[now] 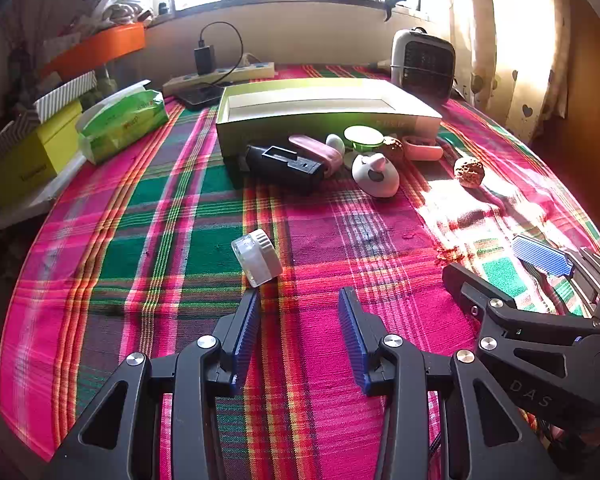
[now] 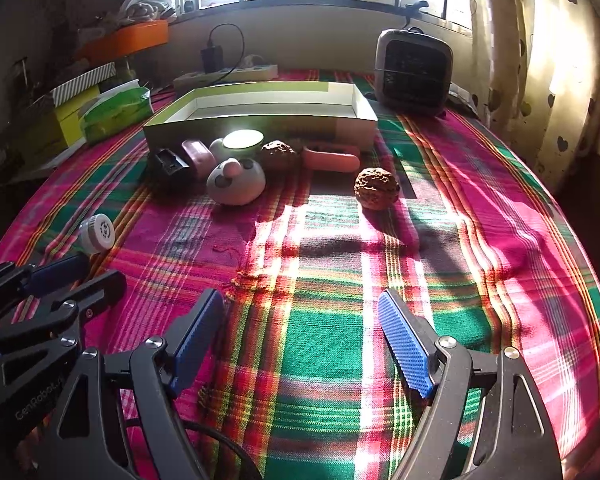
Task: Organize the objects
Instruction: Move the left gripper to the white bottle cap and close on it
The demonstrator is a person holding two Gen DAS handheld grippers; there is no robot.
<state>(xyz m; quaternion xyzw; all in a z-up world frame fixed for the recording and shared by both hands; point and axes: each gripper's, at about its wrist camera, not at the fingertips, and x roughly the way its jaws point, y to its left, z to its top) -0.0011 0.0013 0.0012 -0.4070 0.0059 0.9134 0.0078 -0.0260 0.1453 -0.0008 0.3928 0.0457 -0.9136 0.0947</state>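
Observation:
An open shallow box (image 1: 324, 110) (image 2: 268, 110) stands at the back of the plaid cloth. In front of it lie a black block (image 1: 286, 168), a pink case (image 1: 318, 152), a mouse-shaped toy (image 1: 374, 176) (image 2: 236, 182), a round lit lamp (image 2: 243, 140), a pink holder (image 2: 332, 158) and two walnuts (image 2: 376, 188) (image 2: 278, 152). A small white jar (image 1: 257, 258) (image 2: 96, 233) lies alone, just beyond my left gripper (image 1: 298, 300), which is open and empty. My right gripper (image 2: 300, 300) is open and empty, well short of the nearer walnut.
A small heater (image 2: 412, 76) stands at the back right. A power strip with a charger (image 1: 220, 74) lies behind the box. A green tissue pack (image 1: 124, 120) and yellow boxes (image 1: 32, 156) sit at the left edge. Curtains hang at the right.

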